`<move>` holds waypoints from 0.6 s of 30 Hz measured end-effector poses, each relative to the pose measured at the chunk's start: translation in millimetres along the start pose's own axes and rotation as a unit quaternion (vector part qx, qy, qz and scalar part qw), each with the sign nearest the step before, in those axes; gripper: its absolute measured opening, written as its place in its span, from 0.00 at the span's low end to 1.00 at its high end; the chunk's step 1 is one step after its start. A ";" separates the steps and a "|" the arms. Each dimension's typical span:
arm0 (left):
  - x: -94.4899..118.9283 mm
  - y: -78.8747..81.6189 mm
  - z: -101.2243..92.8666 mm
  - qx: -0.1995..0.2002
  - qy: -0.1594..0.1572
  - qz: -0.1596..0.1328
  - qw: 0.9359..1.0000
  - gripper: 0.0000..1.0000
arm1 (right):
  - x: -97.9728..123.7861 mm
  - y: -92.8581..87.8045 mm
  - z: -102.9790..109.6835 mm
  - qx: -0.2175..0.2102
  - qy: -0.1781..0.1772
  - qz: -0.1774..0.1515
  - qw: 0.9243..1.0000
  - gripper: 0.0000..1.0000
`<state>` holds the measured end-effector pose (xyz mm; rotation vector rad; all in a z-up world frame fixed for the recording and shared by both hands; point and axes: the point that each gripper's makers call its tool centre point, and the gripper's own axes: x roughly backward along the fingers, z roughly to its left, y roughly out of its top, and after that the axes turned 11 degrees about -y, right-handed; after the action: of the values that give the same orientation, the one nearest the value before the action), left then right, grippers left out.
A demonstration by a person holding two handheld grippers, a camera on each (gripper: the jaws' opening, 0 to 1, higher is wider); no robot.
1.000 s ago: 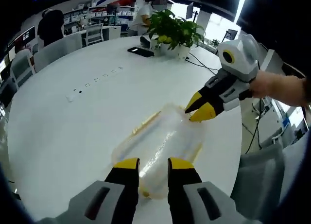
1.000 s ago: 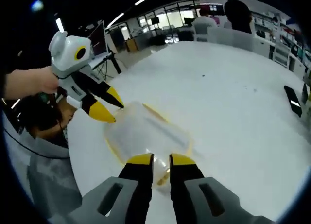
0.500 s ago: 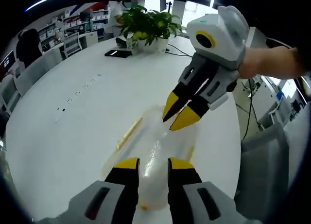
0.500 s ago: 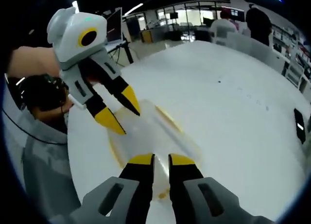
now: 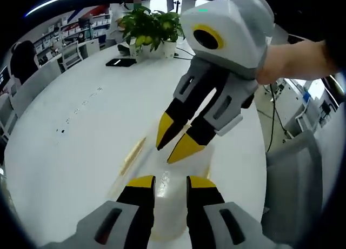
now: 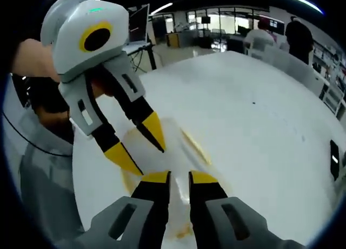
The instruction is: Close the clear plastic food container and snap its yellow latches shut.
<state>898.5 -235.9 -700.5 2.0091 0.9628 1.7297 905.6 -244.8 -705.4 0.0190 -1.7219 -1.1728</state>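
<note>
The clear plastic container [image 5: 172,208] lies on the white table [image 5: 70,152], blurred, with a yellow latch [image 5: 132,154] along its left side. My left gripper [image 5: 171,182] hovers just over its near end, jaws apart with nothing between them. My right gripper [image 5: 172,148] comes in from above right, its yellow tips close together and pointing down at the lid. In the right gripper view the container [image 6: 175,143] shows a yellow latch [image 6: 195,146]. There my right gripper [image 6: 179,177] sits low over it, and the left gripper [image 6: 145,154] reaches in with spread fingers.
A potted plant [image 5: 148,33] and a black phone [image 5: 120,62] stand at the table's far side. The table edge runs close on the right, beside a person's grey clothing [image 5: 292,189]. Chairs [image 5: 30,81] line the far rim. A person [image 6: 299,38] stands in the background.
Both grippers have drawn closer together over the container, so each looms larger in the other's view. The container has stayed on the table. Jaw gaps look unchanged.
</note>
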 end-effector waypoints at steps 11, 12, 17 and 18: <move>-7.4 3.5 -11.5 -0.020 -0.018 0.000 1.000 0.15 | -5.4 6.3 0.9 0.018 0.002 -0.006 1.000 0.12; -8.0 3.5 -12.4 -0.021 -0.019 0.000 1.000 0.15 | -5.9 6.7 0.1 0.018 0.002 -0.006 1.000 0.12; -10.6 3.7 -19.6 -0.025 -0.026 -0.002 0.999 0.15 | -7.5 8.4 -2.8 0.021 0.000 -0.005 1.000 0.15; -11.1 3.4 -20.5 -0.027 -0.026 -0.002 0.999 0.16 | -8.0 8.8 -3.6 0.022 0.000 -0.005 1.000 0.15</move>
<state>879.3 -249.6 -702.2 2.0061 0.8932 1.6753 916.4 -238.6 -704.9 0.0551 -1.7503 -1.1418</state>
